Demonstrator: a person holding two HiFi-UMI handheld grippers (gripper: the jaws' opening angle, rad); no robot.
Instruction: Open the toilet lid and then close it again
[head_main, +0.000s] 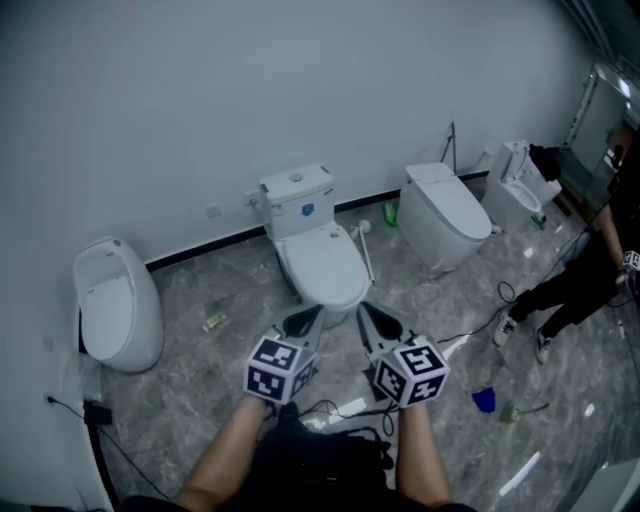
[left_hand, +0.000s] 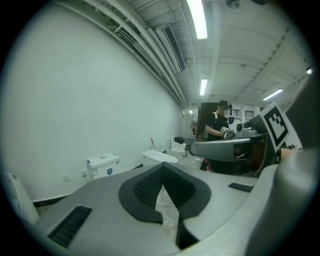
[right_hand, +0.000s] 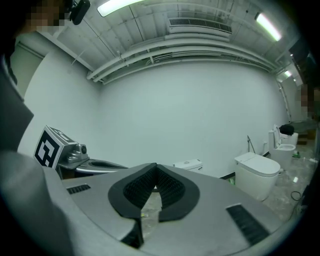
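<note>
Toilet lid (head_main: 322, 262): down flat on the middle tank toilet (head_main: 297, 197).
Progress: opening seemingly not begun (a lid already shut again would look the same); on that reading, both the lift and the lowering are left.
Left gripper (head_main: 305, 322): fingers (left_hand: 142, 189) pressed together, empty.
Right gripper (head_main: 378, 322): fingers (right_hand: 134, 192) pressed together, empty.
Lid to fingers: just ahead of both tips, near the bowl's front edge; no contact visible.

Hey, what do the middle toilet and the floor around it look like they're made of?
Middle toilet: probably glazed ceramic, white, smooth, softly shiny; the closed lid might be plastic, hard to tell. Floor: grey veined marble or marble-look tile, polished, since it reflects bright light streaks.
</note>
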